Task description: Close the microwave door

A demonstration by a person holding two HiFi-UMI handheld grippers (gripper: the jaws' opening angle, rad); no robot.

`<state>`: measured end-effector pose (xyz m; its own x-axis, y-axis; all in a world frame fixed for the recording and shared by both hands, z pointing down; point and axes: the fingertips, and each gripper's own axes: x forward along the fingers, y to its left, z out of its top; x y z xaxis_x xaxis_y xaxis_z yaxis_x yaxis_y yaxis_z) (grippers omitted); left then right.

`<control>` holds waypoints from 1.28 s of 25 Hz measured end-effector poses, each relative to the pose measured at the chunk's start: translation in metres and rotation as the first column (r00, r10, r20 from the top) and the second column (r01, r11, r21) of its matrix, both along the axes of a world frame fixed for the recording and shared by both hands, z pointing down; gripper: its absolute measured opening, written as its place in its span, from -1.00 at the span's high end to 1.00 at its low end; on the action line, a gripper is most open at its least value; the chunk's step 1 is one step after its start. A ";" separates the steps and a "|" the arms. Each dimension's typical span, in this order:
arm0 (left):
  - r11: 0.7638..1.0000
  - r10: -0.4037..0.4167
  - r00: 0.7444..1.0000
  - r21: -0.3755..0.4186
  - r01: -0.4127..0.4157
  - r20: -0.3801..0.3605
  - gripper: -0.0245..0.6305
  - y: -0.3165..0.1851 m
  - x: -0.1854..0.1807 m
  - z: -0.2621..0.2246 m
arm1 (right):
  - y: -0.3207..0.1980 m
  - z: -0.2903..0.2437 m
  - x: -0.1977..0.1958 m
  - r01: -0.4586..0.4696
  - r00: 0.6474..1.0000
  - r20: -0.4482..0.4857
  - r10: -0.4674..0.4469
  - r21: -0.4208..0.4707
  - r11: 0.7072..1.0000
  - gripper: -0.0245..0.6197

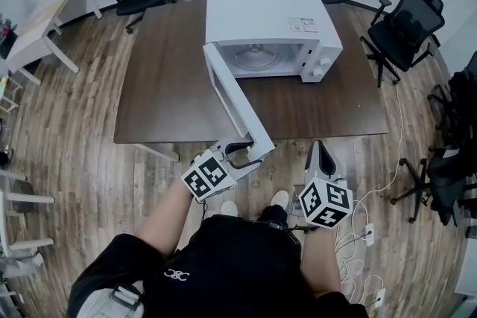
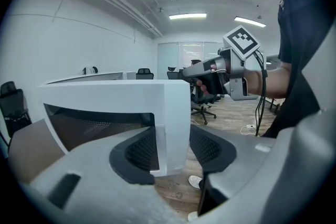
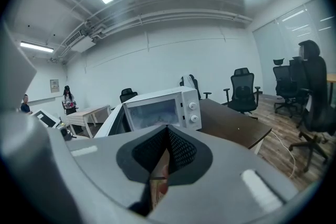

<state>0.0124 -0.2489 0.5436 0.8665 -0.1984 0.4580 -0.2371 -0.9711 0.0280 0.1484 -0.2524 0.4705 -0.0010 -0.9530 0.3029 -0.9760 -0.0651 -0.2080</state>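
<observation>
A white microwave (image 1: 268, 18) stands on the brown table (image 1: 164, 86) with its cavity showing. Its door (image 1: 235, 97) is swung wide open toward me, past the table's front edge. My left gripper (image 1: 250, 153) is at the door's free end, and in the left gripper view the door's edge (image 2: 173, 113) stands between the two black pads (image 2: 139, 152). Floor shows between the door and the right-hand pad, so the left gripper (image 2: 172, 139) is open around it. My right gripper (image 1: 319, 147) hovers off the table's front edge, right of the door. Its jaws meet, and the right gripper (image 3: 168, 134) is shut on nothing, pointing toward the microwave (image 3: 168, 107).
Black office chairs (image 1: 402, 30) ring the table at the back and right. A small white table (image 1: 45, 26) stands at the left. Cables and a power strip (image 1: 365, 234) lie on the wooden floor at my right. A person (image 3: 68, 98) stands far off by a desk.
</observation>
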 end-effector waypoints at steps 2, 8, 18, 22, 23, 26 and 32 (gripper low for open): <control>1.000 -0.013 1.000 0.011 0.013 0.003 0.28 -0.004 0.011 0.001 | 0.001 0.001 0.010 -0.010 1.000 0.002 0.010 -0.003 1.000 0.91; 0.998 -0.055 0.998 0.035 0.054 0.024 0.30 -0.021 0.042 0.000 | 0.003 0.005 0.036 -0.027 0.999 -0.018 0.027 -0.013 1.000 0.90; 0.980 -0.200 0.979 0.012 0.200 0.031 0.32 -0.053 0.089 0.002 | -0.001 0.014 0.082 -0.014 1.000 -0.012 0.014 -0.020 1.000 0.90; 0.967 -0.253 0.967 -0.005 0.253 0.031 0.33 -0.068 0.106 0.004 | -0.007 0.015 0.105 0.003 1.000 0.018 -0.002 -0.020 1.000 0.91; 0.964 -0.266 0.964 -0.009 0.266 0.027 0.33 -0.072 0.111 0.004 | -0.009 0.014 0.111 0.008 1.000 0.018 -0.007 -0.018 1.000 0.91; 0.951 -0.308 0.951 -0.015 0.309 0.016 0.33 -0.086 0.124 0.003 | -0.013 0.013 0.125 0.028 1.000 0.013 -0.028 -0.015 0.999 0.90; 0.914 -0.405 0.914 -0.018 0.405 0.003 0.33 -0.118 0.148 0.003 | -0.027 0.017 0.151 0.071 0.997 0.010 -0.070 -0.017 0.997 0.90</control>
